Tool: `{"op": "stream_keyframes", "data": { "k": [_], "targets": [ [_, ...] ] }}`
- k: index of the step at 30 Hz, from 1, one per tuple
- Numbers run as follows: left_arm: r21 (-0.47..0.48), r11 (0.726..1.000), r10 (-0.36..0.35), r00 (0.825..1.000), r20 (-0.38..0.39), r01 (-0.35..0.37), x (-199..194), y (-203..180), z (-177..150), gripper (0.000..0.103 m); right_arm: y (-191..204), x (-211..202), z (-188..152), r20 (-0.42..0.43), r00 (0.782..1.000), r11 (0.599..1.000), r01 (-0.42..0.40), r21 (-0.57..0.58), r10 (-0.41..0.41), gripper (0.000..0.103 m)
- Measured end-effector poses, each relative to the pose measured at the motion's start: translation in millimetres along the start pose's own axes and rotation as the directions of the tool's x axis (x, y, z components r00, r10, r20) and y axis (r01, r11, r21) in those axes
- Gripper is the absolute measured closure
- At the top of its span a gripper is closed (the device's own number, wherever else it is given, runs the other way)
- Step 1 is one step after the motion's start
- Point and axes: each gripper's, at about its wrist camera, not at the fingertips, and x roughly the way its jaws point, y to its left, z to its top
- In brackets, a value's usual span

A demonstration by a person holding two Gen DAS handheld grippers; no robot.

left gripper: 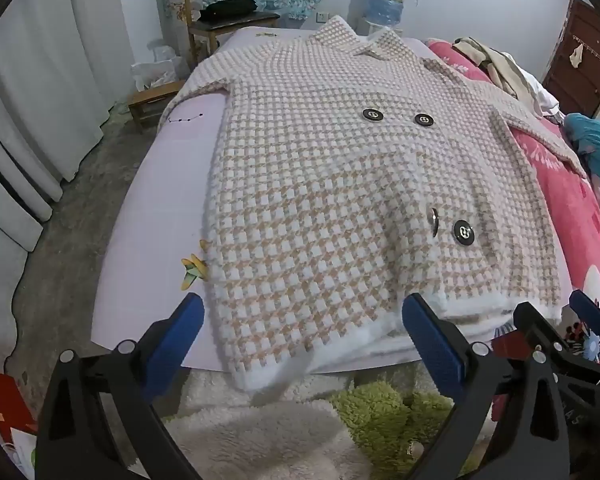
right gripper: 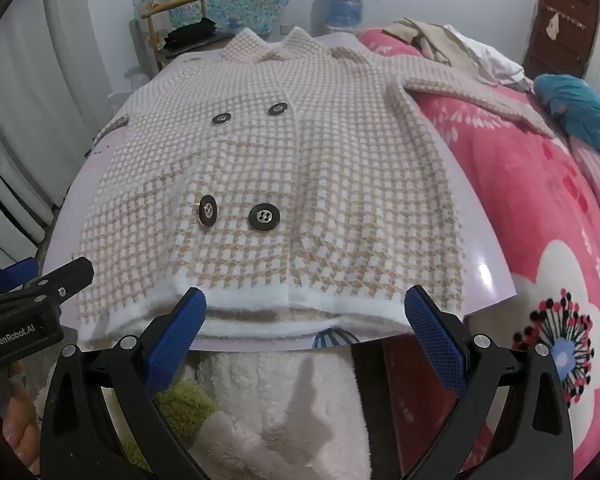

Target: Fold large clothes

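A large beige-and-white houndstooth coat [left gripper: 320,184] with black buttons lies face up on a lilac sheet [left gripper: 168,200], collar far, white hem near. It also shows in the right wrist view [right gripper: 300,168]. My left gripper [left gripper: 302,320] is open, its blue pads either side of the hem's left part, which hangs over the bed edge. My right gripper [right gripper: 306,312] is open, its pads either side of the hem's right part. The right gripper also shows at the right edge of the left wrist view [left gripper: 572,332]. The left gripper shows at the left of the right wrist view [right gripper: 32,280].
A pink flowered blanket [right gripper: 540,208] covers the bed's right side, with a teal cloth [right gripper: 580,108] and a heap of clothes [right gripper: 452,48] on it. A wooden chair [left gripper: 220,12], a low stool [left gripper: 152,100] and grey curtains [left gripper: 40,80] stand left. Fluffy white and green fabric [left gripper: 280,432] lies below the bed edge.
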Motion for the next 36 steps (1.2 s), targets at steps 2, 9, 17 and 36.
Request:
{"op": "stream_keyframes", "data": {
  "k": [2,9,17,36],
  "targets": [
    [-0.004,1.000,-0.006,1.000,0.003,0.006,-0.3,0.3,0.0,0.005,0.1,-0.1,-0.2,0.000,1.000,1.000,0.000,-0.001,0.000,0.008],
    [-0.002,1.000,-0.003,1.000,0.010,0.003,-3.0,-0.8,-1.1,0.005,1.3,0.4,-0.9,0.000,1.000,1.000,-0.001,-0.005,0.001,0.008],
    [-0.005,1.000,-0.005,1.000,0.007,0.005,-3.6,-0.8,-0.9,0.005,-0.1,-2.9,1.1,0.003,1.000,1.000,-0.004,0.000,0.004,0.008],
    [-0.004,1.000,-0.009,1.000,0.005,0.009,-4.0,-0.3,1.4,0.005,4.7,-2.0,0.4,-0.001,1.000,1.000,-0.005,-0.003,0.005,0.008]
  ]
}}
